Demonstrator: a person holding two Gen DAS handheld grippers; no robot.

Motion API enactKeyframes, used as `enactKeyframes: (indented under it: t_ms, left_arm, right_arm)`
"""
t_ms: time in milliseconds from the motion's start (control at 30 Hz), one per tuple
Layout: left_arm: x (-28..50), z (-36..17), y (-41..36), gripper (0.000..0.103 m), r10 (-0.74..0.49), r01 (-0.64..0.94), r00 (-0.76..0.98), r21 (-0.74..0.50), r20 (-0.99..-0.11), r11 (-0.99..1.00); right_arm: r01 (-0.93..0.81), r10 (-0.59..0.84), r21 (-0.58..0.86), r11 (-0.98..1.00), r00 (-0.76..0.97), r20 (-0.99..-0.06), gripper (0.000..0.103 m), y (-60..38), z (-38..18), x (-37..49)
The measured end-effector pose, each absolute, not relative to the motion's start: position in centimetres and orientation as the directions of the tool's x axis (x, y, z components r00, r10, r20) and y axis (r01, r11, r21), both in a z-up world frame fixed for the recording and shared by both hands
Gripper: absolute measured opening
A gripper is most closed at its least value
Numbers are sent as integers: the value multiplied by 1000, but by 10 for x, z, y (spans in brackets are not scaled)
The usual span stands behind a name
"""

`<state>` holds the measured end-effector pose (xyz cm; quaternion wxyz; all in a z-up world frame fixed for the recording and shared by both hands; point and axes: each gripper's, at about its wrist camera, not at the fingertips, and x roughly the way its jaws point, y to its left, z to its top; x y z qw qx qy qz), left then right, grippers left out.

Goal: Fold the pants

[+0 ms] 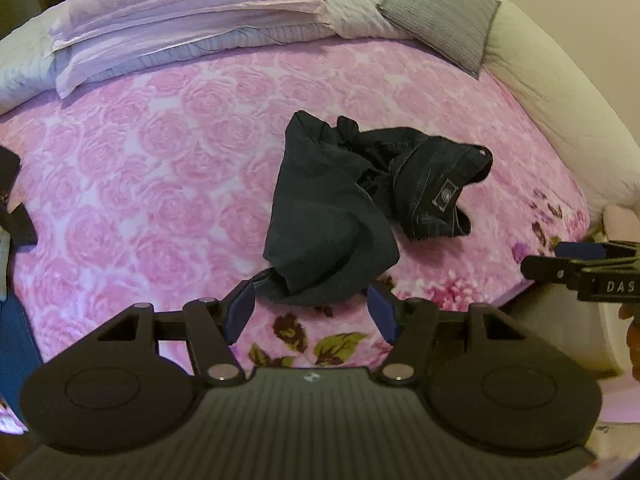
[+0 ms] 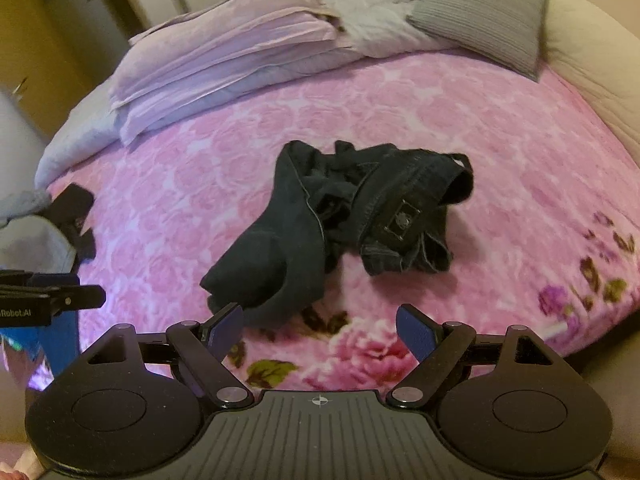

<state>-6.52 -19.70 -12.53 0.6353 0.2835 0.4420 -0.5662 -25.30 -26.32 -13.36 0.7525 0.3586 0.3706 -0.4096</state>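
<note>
Left wrist view, pink floral blanket point(image 1: 160, 168), stacked pillows point(image 1: 180, 12), crumpled pants point(image 1: 340, 200)

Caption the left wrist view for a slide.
Open left tongs at the near edge of crumpled dark pants on a pink bed.

a bedroom in a home: a bed point(image 2: 520, 152) under a pink rose-print blanket point(image 1: 160, 168), lilac pillows point(image 1: 180, 12) stacked at its head beside a grey cushion point(image 2: 484, 16), a cream padded headboard point(image 1: 560, 100) along one side, and wooden cupboard doors point(image 2: 60, 32) behind.
</note>
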Motion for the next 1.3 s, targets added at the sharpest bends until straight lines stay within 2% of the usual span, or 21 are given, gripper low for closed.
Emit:
enactKeyframes:
  t_ms: [333,533,667,833,967,1133,1167,1233,1267,1300]
  left_arm:
    - [-124,-137,-204,58,-456,933,37,-133,-889,335]
    - [-151,-165,-200,59,-434,920,79,-102,-898,378]
    - [-165,-197,-198,60,-416,936,120,-37,-901,350]
    - [-181,-248,-211,63,-425,963,163,50,-890,266]
    - [-194,-287,-234,68,-472,975,205,139,-857,171]
    - [-203,-341,-271,66,-482,969,246,230,-841,94]
    - [-202,-350,-277,60,-484,962,268,257,-833,90]
    - [-193,-359,-286,35,-477,960,274,263,-835,91]
    - [-185,-360,-288,14,-474,964,265,246,-840,102]
    - [-177,-357,-287,6,-478,965,262,236,-838,113]
  right_arm:
    - [803,-292,231,549,443,-848,82,-300,-140,-292]
    - [774,-252,245,584,460,-851,82,-314,-157,-322]
    - [760,-217,267,593,470,-856,81,-321,-177,-329]
    - [769,-177,316,556,481,-859,72,-333,-220,-327]
    - [809,-180,344,478,473,-862,71,-347,-250,-329]
    - [850,-184,354,391,449,-875,71,-356,-275,-341]
    - [854,-181,355,380,445,-877,71,-355,-278,-341]
    - [859,-174,365,358,446,-878,71,-354,-286,-345]
    - [861,-174,372,346,449,-877,71,-355,-290,-343]
    - [863,-175,382,331,454,-874,71,-356,-295,-341]
